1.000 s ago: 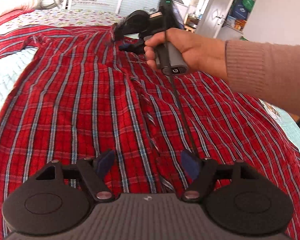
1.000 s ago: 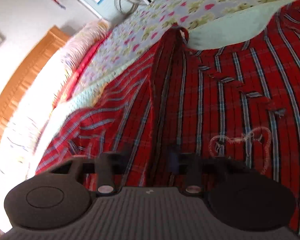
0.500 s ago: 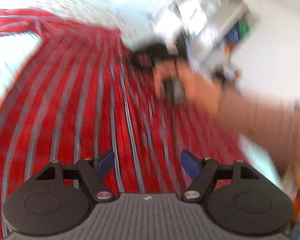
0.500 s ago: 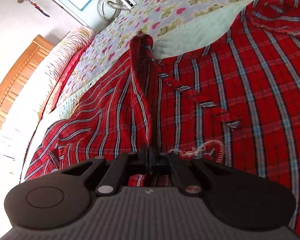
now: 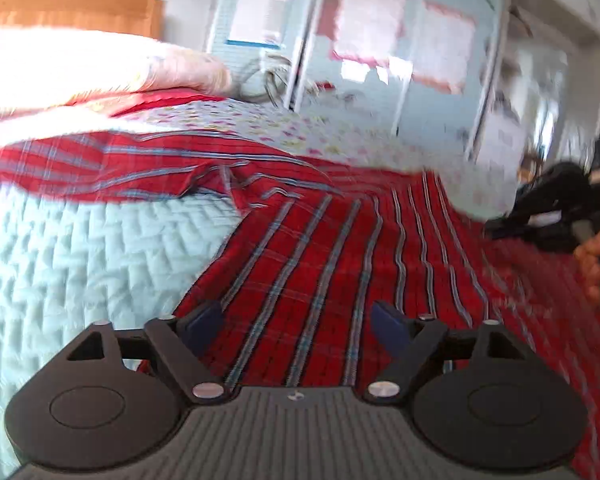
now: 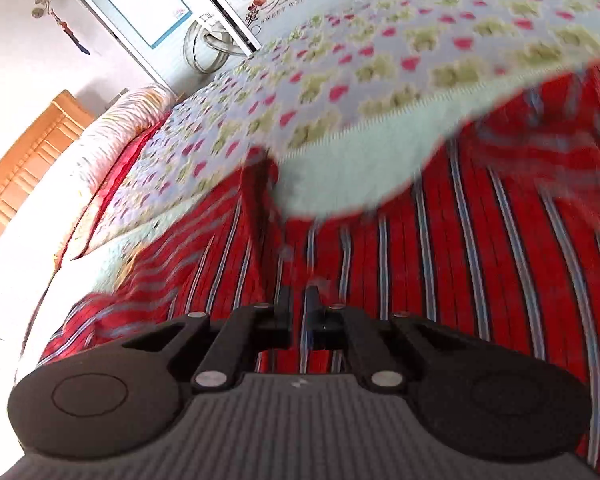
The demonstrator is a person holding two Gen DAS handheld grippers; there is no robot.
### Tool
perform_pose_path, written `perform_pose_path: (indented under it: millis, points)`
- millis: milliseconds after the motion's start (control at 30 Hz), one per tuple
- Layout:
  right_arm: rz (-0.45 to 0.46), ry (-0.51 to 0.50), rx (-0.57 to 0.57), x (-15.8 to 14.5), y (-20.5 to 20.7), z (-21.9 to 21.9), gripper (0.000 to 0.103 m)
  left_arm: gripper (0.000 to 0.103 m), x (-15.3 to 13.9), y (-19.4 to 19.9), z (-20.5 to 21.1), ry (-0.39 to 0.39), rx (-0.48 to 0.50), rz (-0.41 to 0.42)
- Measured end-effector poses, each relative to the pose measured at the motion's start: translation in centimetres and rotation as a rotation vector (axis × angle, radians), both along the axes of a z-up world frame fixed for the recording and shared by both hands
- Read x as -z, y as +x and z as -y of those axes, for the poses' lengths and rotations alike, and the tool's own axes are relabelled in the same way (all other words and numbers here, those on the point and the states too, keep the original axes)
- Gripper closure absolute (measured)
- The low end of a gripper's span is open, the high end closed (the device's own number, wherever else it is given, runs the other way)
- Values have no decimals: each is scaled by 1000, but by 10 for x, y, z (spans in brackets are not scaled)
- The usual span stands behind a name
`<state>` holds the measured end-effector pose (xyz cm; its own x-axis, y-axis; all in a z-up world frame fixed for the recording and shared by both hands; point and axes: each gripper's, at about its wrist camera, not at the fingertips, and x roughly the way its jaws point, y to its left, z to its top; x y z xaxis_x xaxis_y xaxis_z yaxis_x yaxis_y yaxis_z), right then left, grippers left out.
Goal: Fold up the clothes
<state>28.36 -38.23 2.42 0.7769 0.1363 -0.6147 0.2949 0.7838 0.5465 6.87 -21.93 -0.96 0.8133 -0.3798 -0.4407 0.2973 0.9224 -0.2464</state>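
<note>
Right wrist: right tongs [image 6: 298,306] parting (narrowly), shirt [image 6: 480,264] released

Red plaid button-up shirt [image 5: 320,248] is spread flat on the bed, one sleeve [image 5: 112,164] stretched sideways.

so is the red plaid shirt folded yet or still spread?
Mostly spread: the red plaid shirt lies flat across the quilt, one sleeve stretched out sideways. No finished fold shows.
</note>
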Motion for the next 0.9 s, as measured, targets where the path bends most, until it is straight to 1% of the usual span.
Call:
perform_pose_path:
  millis: [33, 100, 167, 200, 267, 333, 433, 500, 533, 567, 667, 733, 767, 800, 833, 867, 900]
  points:
    - [-13, -2, -1, 0, 9, 3, 95, 16, 1, 0, -4, -18, -8, -1]
    - [-51, -29, -24, 1, 22, 3, 88, 16, -1, -3, 0, 0, -13, 7]
    - [-59, -83, -64, 0, 24, -4, 80, 15, -4, -5, 4, 23, -18, 15]
    - [-67, -107, -83, 0, 24, -8, 78, 15, -4, -6, 4, 24, -24, 18]
    - [-86, -142, -110, 2, 21, -15, 77, 14, -4, -5, 3, 23, -37, 21]
    - [-107, -95, -148, 2, 23, -17, 76, 14, -5, -5, 3, 21, -50, 25]
    - [-59, -99, -109, -14, 23, -15, 76, 13, -5, -7, 3, 26, -60, 41]
    - [0, -100, -50, -26, 33, -9, 64, 12, -4, -7, 3, 25, -62, 46]
    - [16, -87, -34, -27, 44, -6, 48, 12, -4, -7, 2, 22, -62, 45]
    - [27, -72, -26, -27, 57, -2, 37, 12, -3, -7, 1, 16, -61, 44]
    - [48, -55, -40, -23, 96, 4, 35, 12, -3, -6, 0, 2, -61, 43]
    - [40, -49, -63, -17, 119, 7, 35, 12, -2, -6, 0, 2, -62, 46]
    - [21, -55, -72, -15, 127, 7, 36, 12, -2, -7, -1, 1, -63, 47]
    - [5, -64, -84, -13, 132, 7, 40, 12, -2, -7, -1, -1, -64, 47]
    - [-12, -74, -97, -11, 138, 7, 75, 12, -2, -7, -1, -3, -66, 47]
    - [-23, -82, -105, -9, 141, 8, 97, 12, -2, -7, -1, -4, -67, 47]
    - [-29, -91, -106, -8, 141, 10, 99, 12, -2, -7, -1, -3, -70, 48]
